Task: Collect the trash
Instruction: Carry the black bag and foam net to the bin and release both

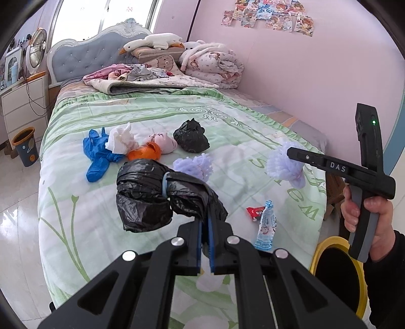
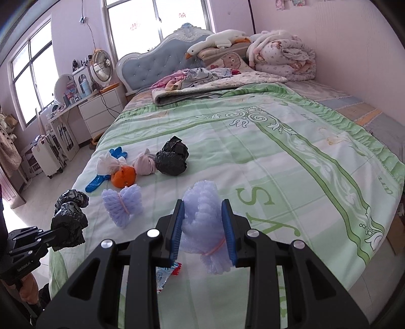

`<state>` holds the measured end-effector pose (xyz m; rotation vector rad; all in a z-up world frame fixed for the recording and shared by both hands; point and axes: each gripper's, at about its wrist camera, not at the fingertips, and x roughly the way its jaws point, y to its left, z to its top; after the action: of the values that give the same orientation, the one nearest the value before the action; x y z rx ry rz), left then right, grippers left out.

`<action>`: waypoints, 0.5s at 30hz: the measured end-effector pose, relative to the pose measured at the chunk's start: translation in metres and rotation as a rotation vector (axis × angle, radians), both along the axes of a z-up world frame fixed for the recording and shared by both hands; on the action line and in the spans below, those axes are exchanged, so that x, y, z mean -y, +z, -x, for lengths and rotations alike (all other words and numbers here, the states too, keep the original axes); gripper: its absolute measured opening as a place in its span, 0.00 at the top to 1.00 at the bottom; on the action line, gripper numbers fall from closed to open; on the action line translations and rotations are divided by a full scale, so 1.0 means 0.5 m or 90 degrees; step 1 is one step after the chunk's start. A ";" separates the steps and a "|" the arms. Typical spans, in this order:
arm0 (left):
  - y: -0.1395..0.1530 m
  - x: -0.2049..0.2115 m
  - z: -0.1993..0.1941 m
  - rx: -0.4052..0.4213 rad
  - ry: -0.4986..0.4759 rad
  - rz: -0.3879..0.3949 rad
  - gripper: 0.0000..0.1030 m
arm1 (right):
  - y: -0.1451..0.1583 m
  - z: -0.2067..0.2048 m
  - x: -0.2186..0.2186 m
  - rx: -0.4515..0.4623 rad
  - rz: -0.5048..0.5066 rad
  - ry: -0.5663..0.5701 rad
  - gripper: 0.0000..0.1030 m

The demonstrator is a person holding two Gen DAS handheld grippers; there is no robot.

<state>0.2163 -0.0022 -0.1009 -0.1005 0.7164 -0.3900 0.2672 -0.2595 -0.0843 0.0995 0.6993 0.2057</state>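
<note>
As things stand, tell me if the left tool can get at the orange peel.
Probably not yet: the left tool is shut on a black bag bundle, so it cannot grip. Otherwise the orange peel lies uncovered on the bed.

From my left wrist feed, the yellow-rimmed bin (image 1: 336,273) is partly hidden behind the right tool's handle and my hand (image 1: 367,217), and I can't see what is in its dark inside. The red wrapper (image 1: 254,212) is half covered by the clear printed packet (image 1: 265,227); its lettering is too small for me to read. In the right wrist feed that packet (image 2: 163,277) sits mostly behind the tool's fingers. The wall pictures (image 1: 268,14) are too small to make out, and the top edge cuts them off.
</note>
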 end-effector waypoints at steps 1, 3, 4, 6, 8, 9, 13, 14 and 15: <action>0.005 0.000 0.005 0.003 -0.002 0.000 0.97 | 0.007 0.006 0.004 0.005 -0.003 -0.002 0.72; 0.015 0.002 0.016 0.012 -0.005 -0.001 0.97 | 0.023 0.021 0.009 0.016 -0.009 -0.003 0.72; 0.022 0.003 0.022 0.018 -0.008 -0.001 0.97 | 0.032 0.031 0.012 0.023 -0.012 -0.004 0.72; 0.031 0.004 0.032 0.029 -0.011 -0.003 0.97 | 0.048 0.048 0.018 0.034 -0.013 -0.005 0.72; 0.041 0.006 0.042 0.037 -0.016 -0.001 0.97 | 0.061 0.065 0.024 0.042 -0.014 -0.007 0.72; 0.046 0.007 0.047 0.041 -0.018 0.001 0.97 | 0.068 0.075 0.027 0.047 -0.014 -0.008 0.72; 0.065 0.012 0.069 0.057 -0.031 0.012 0.97 | 0.097 0.115 0.042 0.065 -0.018 -0.017 0.72; 0.070 0.015 0.076 0.061 -0.035 0.013 0.97 | 0.104 0.126 0.048 0.069 -0.018 -0.019 0.72; 0.074 0.018 0.081 0.065 -0.040 0.014 0.97 | 0.111 0.137 0.052 0.073 -0.019 -0.022 0.72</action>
<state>0.1758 -0.0110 -0.0641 -0.0779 0.6152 -0.4590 0.1987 -0.2857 -0.0289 0.1266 0.5796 0.1867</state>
